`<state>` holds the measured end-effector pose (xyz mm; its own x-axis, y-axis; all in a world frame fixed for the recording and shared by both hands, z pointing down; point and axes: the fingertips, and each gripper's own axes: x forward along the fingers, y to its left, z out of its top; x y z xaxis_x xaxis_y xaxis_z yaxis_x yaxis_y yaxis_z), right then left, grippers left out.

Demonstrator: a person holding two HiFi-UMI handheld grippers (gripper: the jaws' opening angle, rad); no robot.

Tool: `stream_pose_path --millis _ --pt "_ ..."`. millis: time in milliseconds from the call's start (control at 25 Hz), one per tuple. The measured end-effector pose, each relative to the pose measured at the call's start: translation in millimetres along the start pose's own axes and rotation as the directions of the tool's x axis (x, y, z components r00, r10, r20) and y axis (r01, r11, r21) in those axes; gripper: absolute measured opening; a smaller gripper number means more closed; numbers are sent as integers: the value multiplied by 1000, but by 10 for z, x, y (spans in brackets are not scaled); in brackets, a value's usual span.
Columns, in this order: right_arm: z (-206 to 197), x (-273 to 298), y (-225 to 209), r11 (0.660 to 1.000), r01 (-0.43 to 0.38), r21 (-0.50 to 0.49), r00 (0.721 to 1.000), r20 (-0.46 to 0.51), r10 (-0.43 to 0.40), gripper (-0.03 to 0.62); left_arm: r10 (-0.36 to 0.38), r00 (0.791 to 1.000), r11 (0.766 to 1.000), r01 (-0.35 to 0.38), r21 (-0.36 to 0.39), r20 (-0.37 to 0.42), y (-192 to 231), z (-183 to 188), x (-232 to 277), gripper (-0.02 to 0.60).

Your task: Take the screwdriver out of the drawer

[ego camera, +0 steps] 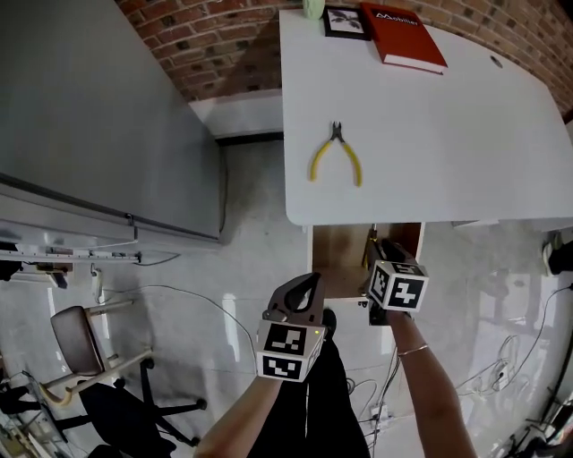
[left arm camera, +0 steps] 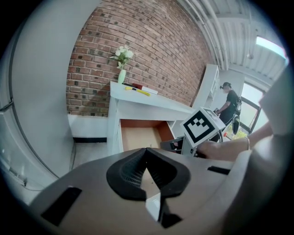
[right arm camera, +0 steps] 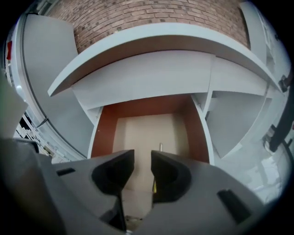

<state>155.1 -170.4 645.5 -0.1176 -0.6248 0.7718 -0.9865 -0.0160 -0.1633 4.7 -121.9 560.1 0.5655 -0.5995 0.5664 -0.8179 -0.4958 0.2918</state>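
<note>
Under the white table (ego camera: 430, 143) the drawer (right arm camera: 151, 124) stands pulled out, with a pale floor and brown sides. The screwdriver (right arm camera: 160, 147) lies on the drawer floor right of centre. Its thin metal shaft points toward the back, and its yellow handle is mostly hidden behind my right jaw. My right gripper (right arm camera: 142, 169) hangs over the drawer's front, open, with a narrow gap and nothing between the jaws; the shaft shows just past the right jaw tip. My left gripper (left arm camera: 147, 158) is held back from the drawer (left arm camera: 140, 137), left of the right gripper (left arm camera: 200, 128), with its jaws together and empty.
On the tabletop lie yellow-handled pliers (ego camera: 336, 154), a red book (ego camera: 401, 36) and a small picture frame (ego camera: 346, 21). A vase of flowers (left arm camera: 121, 64) stands at the table's far end. A grey cabinet (ego camera: 98, 116) is at the left, an office chair (ego camera: 107, 394) below it. A person (left arm camera: 229, 105) stands far off.
</note>
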Motion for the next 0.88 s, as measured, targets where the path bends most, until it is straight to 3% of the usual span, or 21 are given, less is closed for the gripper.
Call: stream_pose_path --millis 720,880 --pt "-261 713 -236 998 62 -20 983 -170 -64 114 60 998 996 -59 -69 4 306 -53 88 -8" --pt "-283 782 -303 996 85 22 980 -183 -80 114 57 998 992 -57 -110 0 329 -89 101 -8"
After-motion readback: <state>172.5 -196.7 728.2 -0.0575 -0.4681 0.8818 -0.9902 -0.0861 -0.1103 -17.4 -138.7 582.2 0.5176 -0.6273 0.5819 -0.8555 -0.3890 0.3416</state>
